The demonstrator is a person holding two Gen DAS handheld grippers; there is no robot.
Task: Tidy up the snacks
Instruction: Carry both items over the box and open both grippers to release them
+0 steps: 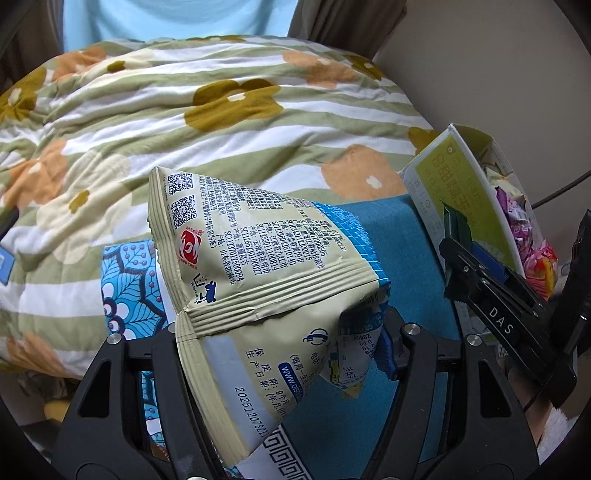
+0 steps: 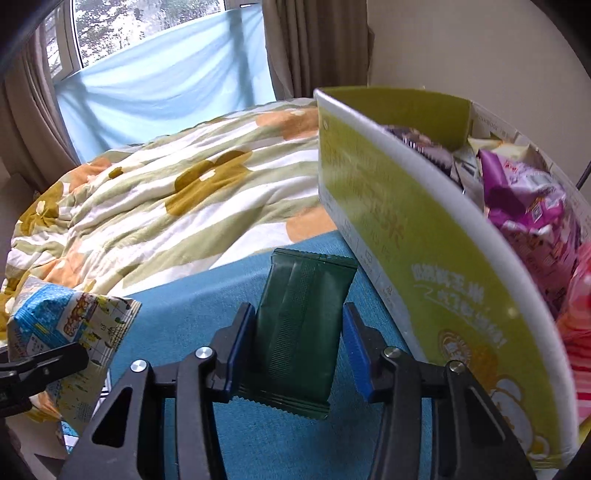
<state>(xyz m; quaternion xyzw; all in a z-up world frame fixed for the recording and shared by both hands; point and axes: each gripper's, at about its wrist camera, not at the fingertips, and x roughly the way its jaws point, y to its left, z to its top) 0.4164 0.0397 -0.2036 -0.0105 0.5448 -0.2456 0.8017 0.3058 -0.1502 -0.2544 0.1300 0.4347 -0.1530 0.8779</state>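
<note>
My left gripper (image 1: pixel 280 332) is shut on a large beige and blue snack bag (image 1: pixel 258 280) and holds it up above the blue cloth (image 1: pixel 406 266). The bag also shows at the lower left of the right wrist view (image 2: pixel 70 325). My right gripper (image 2: pixel 295 339) is shut on a dark green snack packet (image 2: pixel 299 332), held just left of the green and white cardboard box (image 2: pixel 424 266). The box holds several purple, pink and dark snack packets (image 2: pixel 524 192). In the left wrist view the right gripper (image 1: pixel 461 236) with the green packet sits against the box (image 1: pixel 461 184).
A floral striped quilt (image 1: pixel 184 118) covers the bed behind the blue cloth. A patterned blue mat (image 1: pixel 129 288) lies at the left. Curtains (image 2: pixel 314 44) and a window (image 2: pixel 129 29) stand at the back, a beige wall (image 2: pixel 480 48) to the right.
</note>
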